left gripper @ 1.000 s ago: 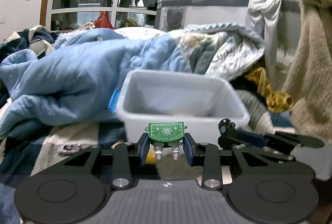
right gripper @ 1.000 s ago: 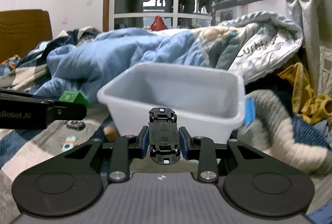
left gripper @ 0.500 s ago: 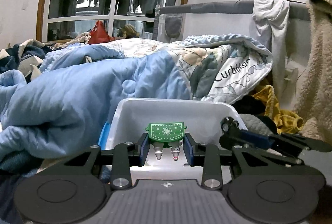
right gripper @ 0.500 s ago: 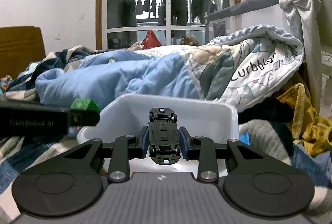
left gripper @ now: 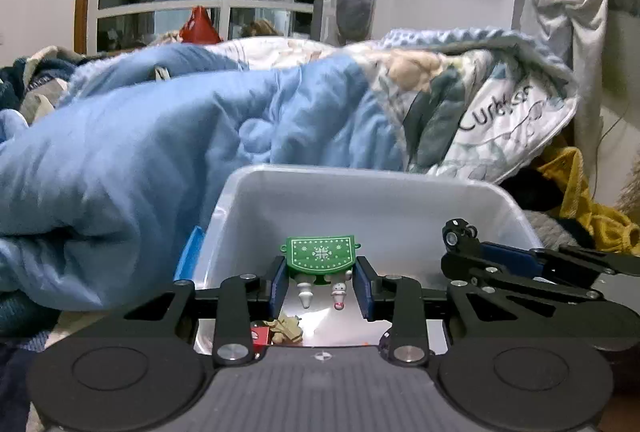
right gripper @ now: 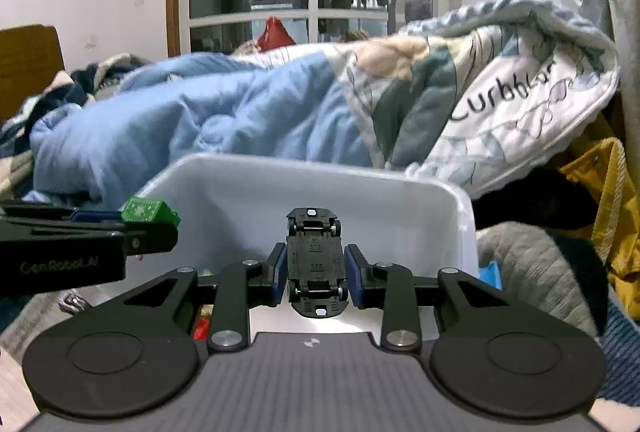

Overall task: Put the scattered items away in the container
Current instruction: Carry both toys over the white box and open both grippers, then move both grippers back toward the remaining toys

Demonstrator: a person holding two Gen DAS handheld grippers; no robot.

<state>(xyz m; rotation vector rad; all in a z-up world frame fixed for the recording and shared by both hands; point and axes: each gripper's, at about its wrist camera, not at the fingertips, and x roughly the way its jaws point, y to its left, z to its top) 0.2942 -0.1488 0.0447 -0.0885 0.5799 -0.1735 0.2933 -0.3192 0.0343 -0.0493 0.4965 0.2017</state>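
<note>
Bedding fills the upper half of both frames: a blue duvet [left gripper: 168, 151] lies heaped behind the bin, and a patterned quilt [left gripper: 492, 119] with dark lettering folds over at the right. A yellow garment [right gripper: 608, 199] lies bunched at the right edge of the right wrist view.

The white plastic container [left gripper: 368, 199] sits in the lower middle of each frame, open at the top, with a blue handle [left gripper: 189, 252] on its left side in the left wrist view. On its floor, at the lower left, lie a tan figure [left gripper: 286, 328] and a small red piece [left gripper: 260, 335].

The left tongs [left gripper: 321, 284] are closed on a green toy [left gripper: 320, 258] with a snowflake pattern and two small pegs hanging below it, held over the container's interior. The right tongs [right gripper: 316, 272] clamp a black toy car [right gripper: 316, 264], underside facing the camera, also above the container's near edge. In the right wrist view, a small toy [right gripper: 70, 302] lies on the bed at the lower left, outside the container.
</note>
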